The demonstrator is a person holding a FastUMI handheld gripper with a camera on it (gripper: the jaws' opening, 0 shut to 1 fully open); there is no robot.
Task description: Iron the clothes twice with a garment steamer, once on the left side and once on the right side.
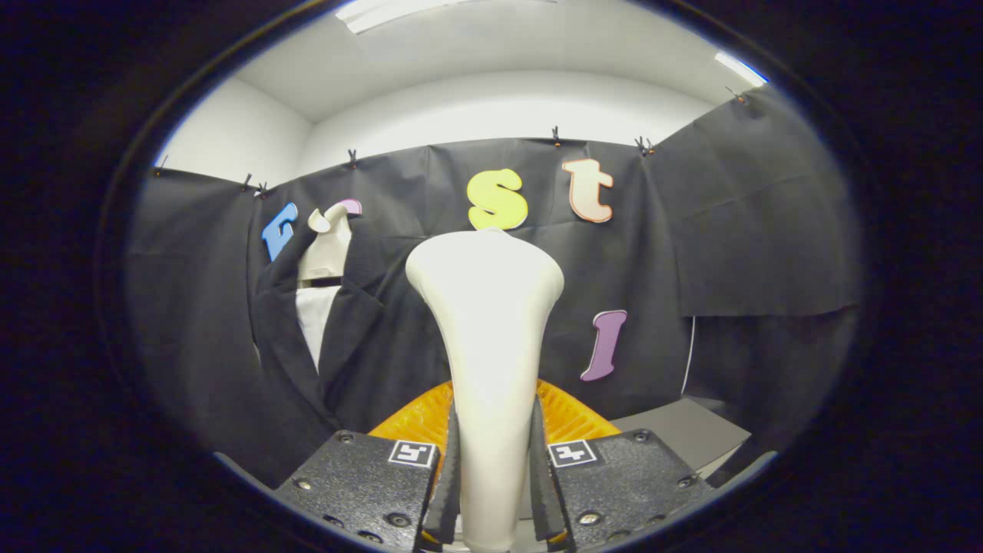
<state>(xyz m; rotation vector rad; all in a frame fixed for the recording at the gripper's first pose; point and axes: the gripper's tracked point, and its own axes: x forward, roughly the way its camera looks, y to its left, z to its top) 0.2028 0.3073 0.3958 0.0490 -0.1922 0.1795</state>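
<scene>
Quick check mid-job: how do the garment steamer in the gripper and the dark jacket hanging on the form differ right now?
The garment steamer is pale, smooth and rigid; the dark jacket is soft fabric. The steamer stands upright between the fingers of the gripper, both pressing its handle; the jacket hangs on a mannequin form beyond the fingers, off to the left, untouched. The steamer head sits apart from the jacket. Both are upright.

Smooth matt plastic steamer (488, 322); dark woven cloth jacket (361, 346); ribbed orange basket (418, 418).

no readable text or labels
</scene>
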